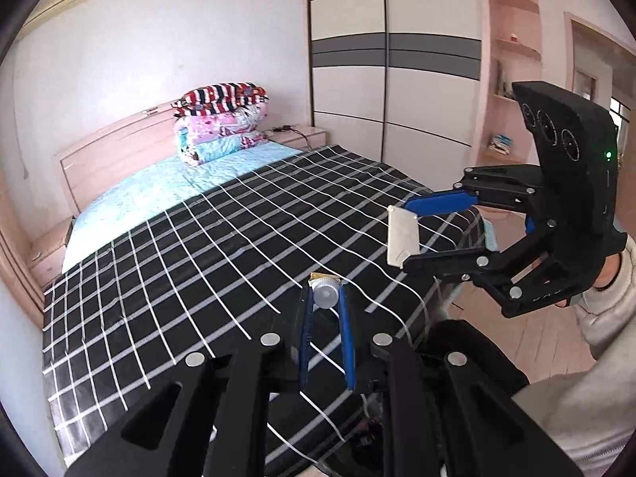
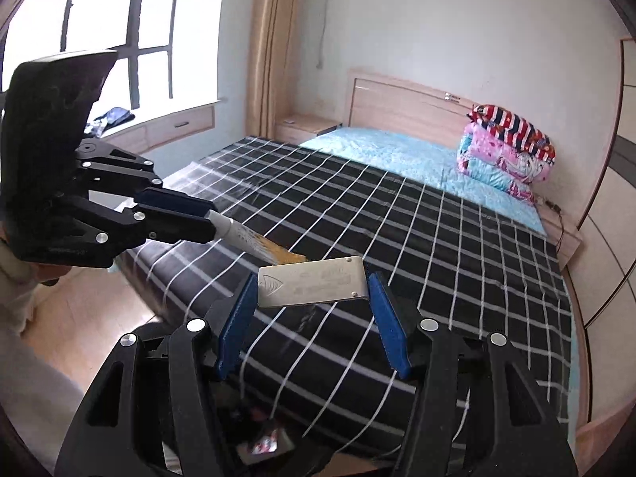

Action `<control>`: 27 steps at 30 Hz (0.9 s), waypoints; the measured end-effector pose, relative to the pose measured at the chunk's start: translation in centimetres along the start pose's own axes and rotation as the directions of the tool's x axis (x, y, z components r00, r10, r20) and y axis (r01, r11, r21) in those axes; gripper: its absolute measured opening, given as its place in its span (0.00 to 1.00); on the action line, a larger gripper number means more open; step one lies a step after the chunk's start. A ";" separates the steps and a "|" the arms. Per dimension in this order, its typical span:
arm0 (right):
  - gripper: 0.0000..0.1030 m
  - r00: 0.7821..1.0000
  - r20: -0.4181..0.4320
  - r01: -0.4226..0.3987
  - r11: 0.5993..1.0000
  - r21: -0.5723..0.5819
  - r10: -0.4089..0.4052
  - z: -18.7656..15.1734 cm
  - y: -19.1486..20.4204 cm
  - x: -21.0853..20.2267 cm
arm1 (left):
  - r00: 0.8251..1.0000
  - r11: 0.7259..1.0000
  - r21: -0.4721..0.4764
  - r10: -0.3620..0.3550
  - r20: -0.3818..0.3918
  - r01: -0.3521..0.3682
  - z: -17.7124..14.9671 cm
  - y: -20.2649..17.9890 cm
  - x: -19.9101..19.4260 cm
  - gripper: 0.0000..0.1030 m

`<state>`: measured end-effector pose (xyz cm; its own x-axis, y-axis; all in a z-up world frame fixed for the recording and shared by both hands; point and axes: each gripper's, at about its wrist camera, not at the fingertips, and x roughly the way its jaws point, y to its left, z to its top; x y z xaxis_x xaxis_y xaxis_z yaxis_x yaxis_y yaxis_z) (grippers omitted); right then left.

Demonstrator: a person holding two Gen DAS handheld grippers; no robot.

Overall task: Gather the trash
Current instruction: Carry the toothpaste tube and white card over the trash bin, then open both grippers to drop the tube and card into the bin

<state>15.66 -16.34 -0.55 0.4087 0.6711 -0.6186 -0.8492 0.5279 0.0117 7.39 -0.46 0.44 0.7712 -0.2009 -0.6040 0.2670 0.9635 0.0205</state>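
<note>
Above the black checked bedspread (image 1: 198,262), left gripper (image 1: 326,298) pinches a light, squashy white-capped tube (image 2: 254,240) by its cap; right gripper (image 2: 312,284) clamps a thin, stiff silvery card (image 2: 312,283) by its edges.

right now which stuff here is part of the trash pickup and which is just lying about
Job:
- tube in the left tongs
- flat silver packet in the right tongs

Lying about:
- folded blankets
- checked cover
- cable on the bedside table
- wardrobe
</note>
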 end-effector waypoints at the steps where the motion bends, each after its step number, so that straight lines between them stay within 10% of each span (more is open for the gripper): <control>1: 0.55 1.000 -0.005 -0.007 1.000 0.004 0.007 -0.4 0.3 -0.1 | 1.000 1.000 -0.002 -0.012 -0.007 0.012 -0.4 -0.5 0.1 0.12; 27: 0.56 0.920 -0.346 -0.144 0.980 0.135 0.183 -13.6 3.6 6.8 | 0.931 0.978 -0.138 -0.192 -0.311 0.156 -13.0 -5.7 7.3 0.12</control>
<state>10.82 -16.91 -15.37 0.1052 0.5342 -0.8388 -0.8460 0.4914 0.2069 4.01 -5.13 -14.49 0.4869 -0.3173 -0.8138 0.3022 0.9354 -0.1839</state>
